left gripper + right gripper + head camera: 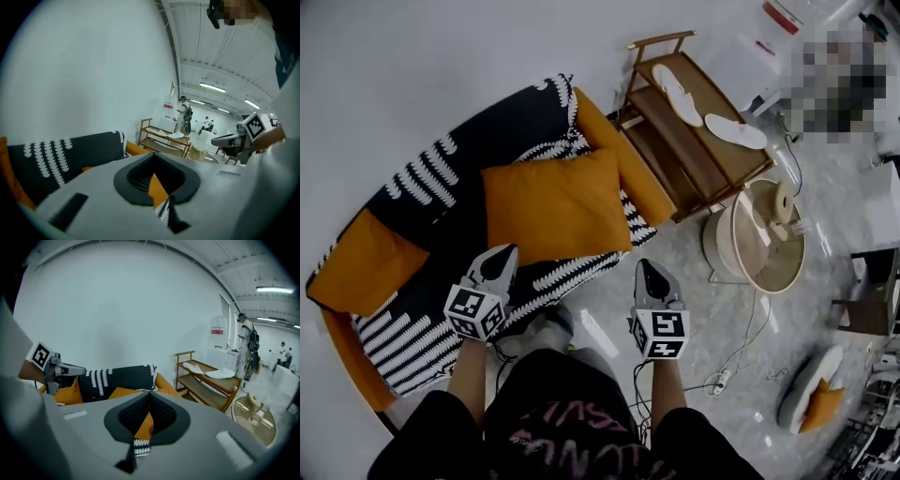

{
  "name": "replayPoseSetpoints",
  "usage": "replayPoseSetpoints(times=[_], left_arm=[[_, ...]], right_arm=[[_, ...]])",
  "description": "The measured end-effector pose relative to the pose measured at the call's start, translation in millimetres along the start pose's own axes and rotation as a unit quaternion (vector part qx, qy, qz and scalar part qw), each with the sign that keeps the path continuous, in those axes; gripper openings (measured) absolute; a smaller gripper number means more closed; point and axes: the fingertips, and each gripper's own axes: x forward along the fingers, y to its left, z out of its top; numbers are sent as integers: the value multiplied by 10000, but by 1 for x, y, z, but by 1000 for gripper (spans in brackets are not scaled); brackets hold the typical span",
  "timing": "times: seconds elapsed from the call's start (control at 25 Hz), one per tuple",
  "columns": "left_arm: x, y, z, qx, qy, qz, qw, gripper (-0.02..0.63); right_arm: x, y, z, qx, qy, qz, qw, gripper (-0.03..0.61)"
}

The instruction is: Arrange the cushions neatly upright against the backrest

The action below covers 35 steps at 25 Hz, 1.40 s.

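Note:
A large orange cushion (555,206) lies flat on the seat of a black-and-white patterned sofa (431,178). A second orange cushion (366,262) sits at the sofa's left end. My left gripper (500,257) hovers over the seat's front edge, just short of the big cushion's near left corner, jaws shut and empty. My right gripper (646,271) hangs over the floor just off the sofa's front right corner, also shut and empty. In the left gripper view the shut jaws (154,161) point at the cushion (157,187). The right gripper view (150,397) shows the same cushion (123,392).
A wooden rack (712,173) with white slippers (678,92) stands right of the sofa. A round beige stand (764,244) is beside it. Cables and a power strip (722,379) lie on the floor. The person's knees (558,375) are near the sofa front.

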Motion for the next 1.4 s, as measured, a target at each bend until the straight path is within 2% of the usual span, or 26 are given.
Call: replayPoseSetpoints(times=[0.12,0.2,0.4,0.68,0.84,1.0,1.4], left_arm=[[5,33,4,-83,28,272,9996,-2],[2,52,9,-123,29,444,9989,-2],[2,94,8,-236,102,790,9965,-2],[19,137,-21,-350,360,1171,9919,-2],[38,156,-39,-362,528,1375,9884,-2],[67,170,-58,-408,630,1438,9868,-2],[123,205,-119,-461,1018,1561,9814,8]], right_arm=[[39,5,15,-19,42,247,9997,9],[57,8,22,122,62,432,9990,34],[98,-1,25,206,236,429,9986,29],[158,-17,-5,314,647,462,9963,29],[194,-25,-23,7,930,506,9944,28],[229,-29,-46,-286,1110,690,9910,30],[306,-51,-107,-270,1483,885,9846,41]])
